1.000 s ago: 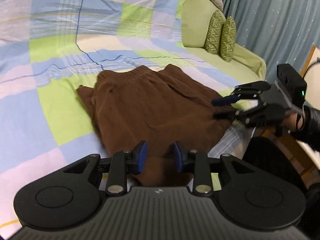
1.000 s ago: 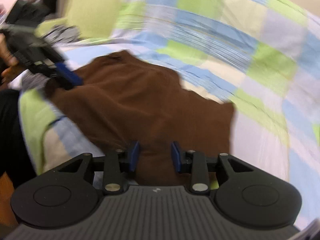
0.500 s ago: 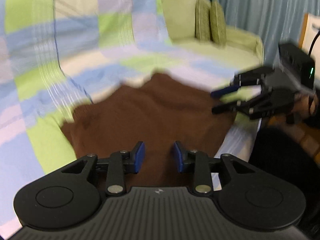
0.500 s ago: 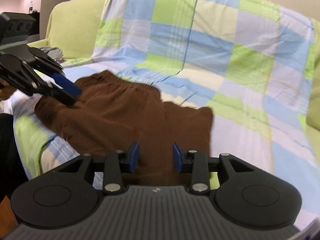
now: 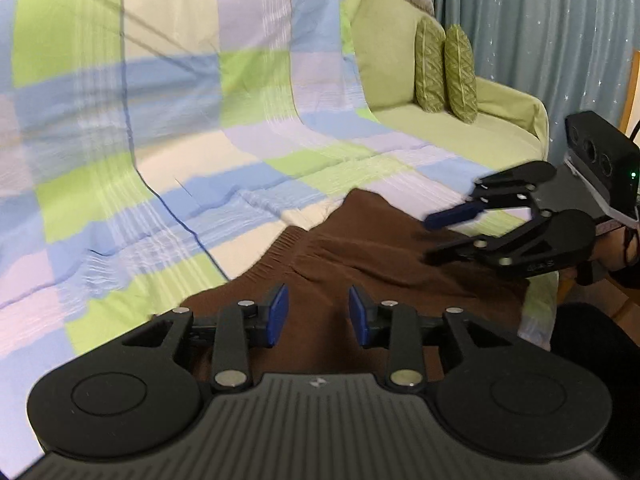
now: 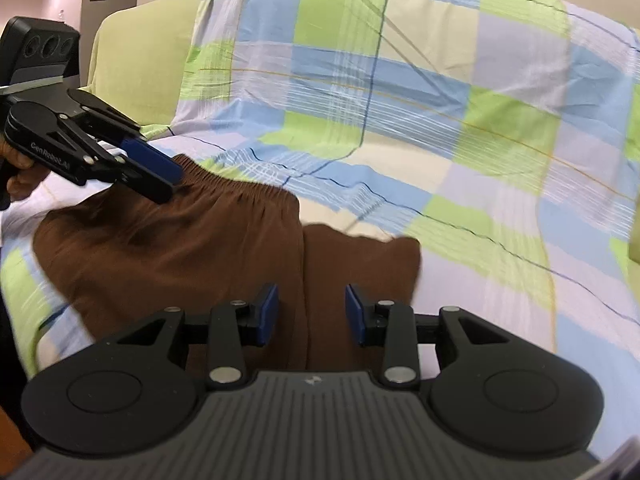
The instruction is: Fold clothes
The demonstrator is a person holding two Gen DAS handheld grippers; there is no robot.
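hovering tools (image 5: 314,314) over brown garment (image 6: 172,248)

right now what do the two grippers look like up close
Both are matte black plastic. The left gripper and the right gripper each have a ribbed body, two round discs, silver pivot pins and blue pads on the fingers. From the side, the right one carries a black camera box with a green light, and the left one has white lettering on its frame.

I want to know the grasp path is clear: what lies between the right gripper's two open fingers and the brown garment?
Nothing: in the right wrist view the right gripper is open directly over the brown garment, with only its cloth in the gap.
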